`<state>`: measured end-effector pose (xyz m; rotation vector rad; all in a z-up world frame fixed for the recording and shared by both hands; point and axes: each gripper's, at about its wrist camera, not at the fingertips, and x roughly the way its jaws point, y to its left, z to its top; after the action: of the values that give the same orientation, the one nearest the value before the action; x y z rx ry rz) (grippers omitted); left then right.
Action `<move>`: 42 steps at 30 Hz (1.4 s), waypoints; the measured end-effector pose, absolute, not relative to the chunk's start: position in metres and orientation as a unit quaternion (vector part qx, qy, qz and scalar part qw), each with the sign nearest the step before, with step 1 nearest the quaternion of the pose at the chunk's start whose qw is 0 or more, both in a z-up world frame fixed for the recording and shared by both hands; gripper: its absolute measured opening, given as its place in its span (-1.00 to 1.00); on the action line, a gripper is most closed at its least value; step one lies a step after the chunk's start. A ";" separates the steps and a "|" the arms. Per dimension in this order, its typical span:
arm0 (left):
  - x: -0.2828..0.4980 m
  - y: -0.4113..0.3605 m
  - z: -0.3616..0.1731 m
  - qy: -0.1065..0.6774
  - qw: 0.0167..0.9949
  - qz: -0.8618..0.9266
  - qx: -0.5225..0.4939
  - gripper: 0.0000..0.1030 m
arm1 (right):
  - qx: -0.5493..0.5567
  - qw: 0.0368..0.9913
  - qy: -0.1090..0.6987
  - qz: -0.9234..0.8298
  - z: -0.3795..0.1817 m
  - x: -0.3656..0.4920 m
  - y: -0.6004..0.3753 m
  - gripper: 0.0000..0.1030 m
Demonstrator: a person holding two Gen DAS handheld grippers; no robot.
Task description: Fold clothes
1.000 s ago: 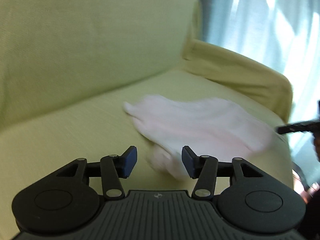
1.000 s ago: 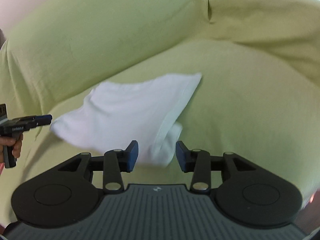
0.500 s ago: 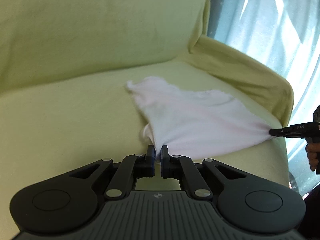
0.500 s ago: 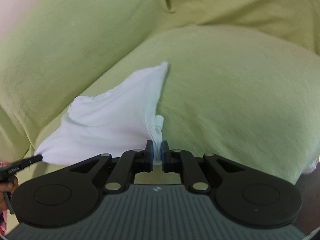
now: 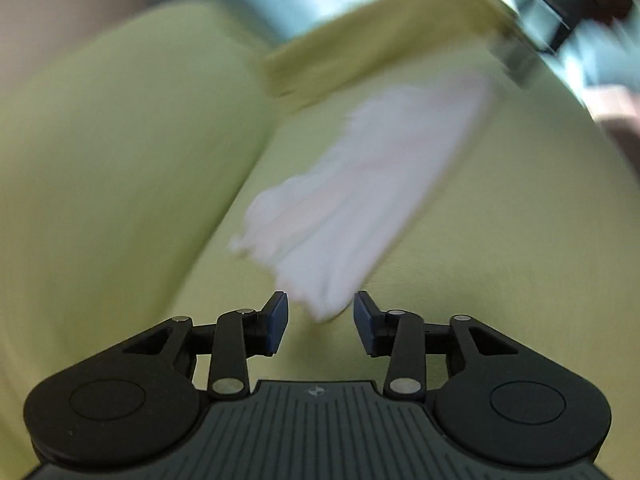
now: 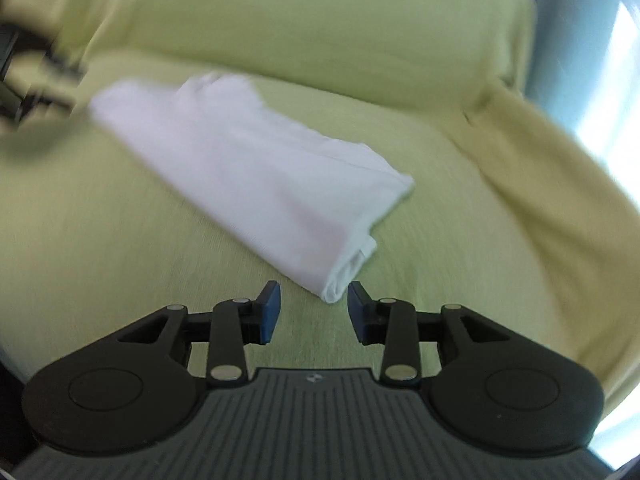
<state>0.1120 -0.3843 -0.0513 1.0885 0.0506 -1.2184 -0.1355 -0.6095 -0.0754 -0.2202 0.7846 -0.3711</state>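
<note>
Garment: we see a white folded cloth garment (image 6: 256,172) lying on the seat of the yellow-green fabric-covered sofa (image 6: 460,264), a long narrow band running diagonally.
Left gripper: our black two-finger left gripper with blue pads (image 5: 321,322) has its jaws spread apart and grips nothing; the near end of the white garment (image 5: 352,208) lies just ahead of the gap, slightly between the fingertips.
Right gripper: our black two-finger right gripper with blue pads (image 6: 313,312) likewise stands with jaws apart and empty; the garment's near corner sits just in front of the gap, closer to the right-hand pad.
Writing: we find only a small round emblem on each gripper body; no words can be read.
Change: half a second ago both grippers were pinched together on the garment, which was stretched between them; now both have let go and it rests flat on the cushion as a narrower band.
Other gripper in view: from the right wrist we catch a blurred dark shape at the far left, beside the garment's far end; from the left wrist a similar blurred dark shape appears top right.
Surroundings: a pale blue-white sheer curtain (image 6: 592,64) hangs behind the sofa arm.
Blur: the left wrist view is heavily smeared, so we cannot make out the garment's edges there.
</note>
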 end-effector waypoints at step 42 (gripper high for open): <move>0.150 -0.441 0.013 0.149 0.658 -0.638 0.372 -0.33 | 0.557 0.789 0.159 -0.202 -0.136 -0.205 -0.673 -0.21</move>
<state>0.1495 -0.4408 0.0132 0.8417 0.3376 -1.4440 -0.2050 -0.6726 -0.1357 1.2003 0.3423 -0.4351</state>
